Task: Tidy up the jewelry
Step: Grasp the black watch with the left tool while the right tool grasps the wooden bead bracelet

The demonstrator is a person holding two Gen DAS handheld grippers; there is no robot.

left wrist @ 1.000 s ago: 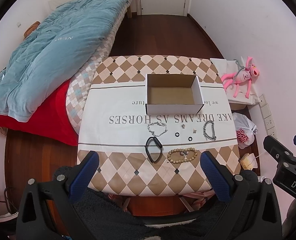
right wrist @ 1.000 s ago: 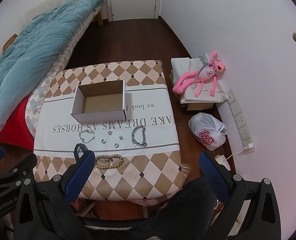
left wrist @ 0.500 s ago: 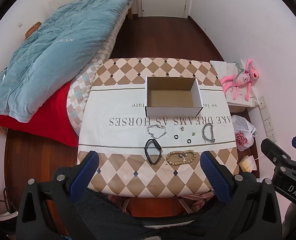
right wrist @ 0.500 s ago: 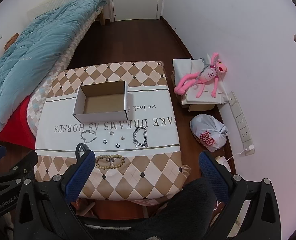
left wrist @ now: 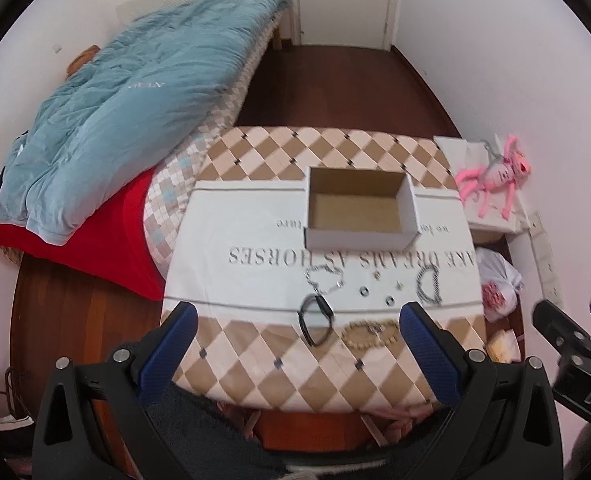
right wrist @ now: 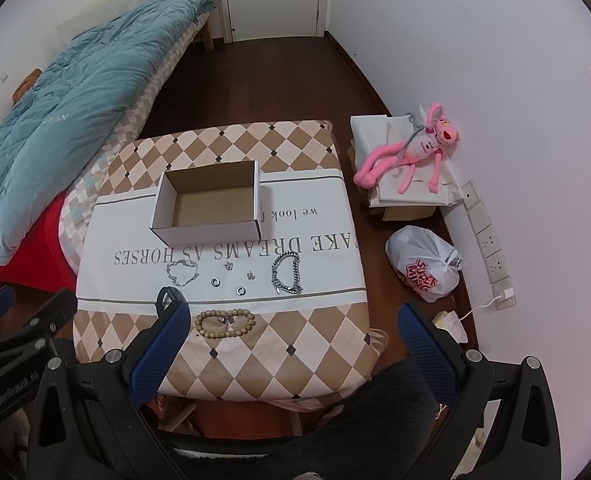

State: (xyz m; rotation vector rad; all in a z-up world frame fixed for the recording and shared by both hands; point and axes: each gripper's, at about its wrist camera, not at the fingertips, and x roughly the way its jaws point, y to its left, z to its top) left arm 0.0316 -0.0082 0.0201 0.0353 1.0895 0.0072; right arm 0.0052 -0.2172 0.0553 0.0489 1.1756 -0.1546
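Observation:
An open, empty cardboard box (left wrist: 357, 211) (right wrist: 209, 208) stands mid-table. In front of it lie a thin silver chain (left wrist: 322, 277) (right wrist: 181, 273), a chunky silver bracelet (left wrist: 429, 285) (right wrist: 286, 273), two small rings (right wrist: 215, 282), two tiny earrings (right wrist: 228, 266), a black band (left wrist: 315, 319) (right wrist: 165, 294) and a wooden bead bracelet (left wrist: 370, 333) (right wrist: 225, 323). My left gripper (left wrist: 295, 354) and right gripper (right wrist: 291, 354) are open, empty, high above the table's near edge.
The table wears a checkered cloth (left wrist: 255, 344) with printed text. A bed with a blue duvet (left wrist: 115, 100) lies left. A pink plush (right wrist: 415, 148), a white plastic bag (right wrist: 423, 264) and wall sockets (right wrist: 487, 240) are right, on the wooden floor.
Both grippers have drifted slightly back and up, so the table looks a bit smaller and farther. The jewelry and box have not moved.

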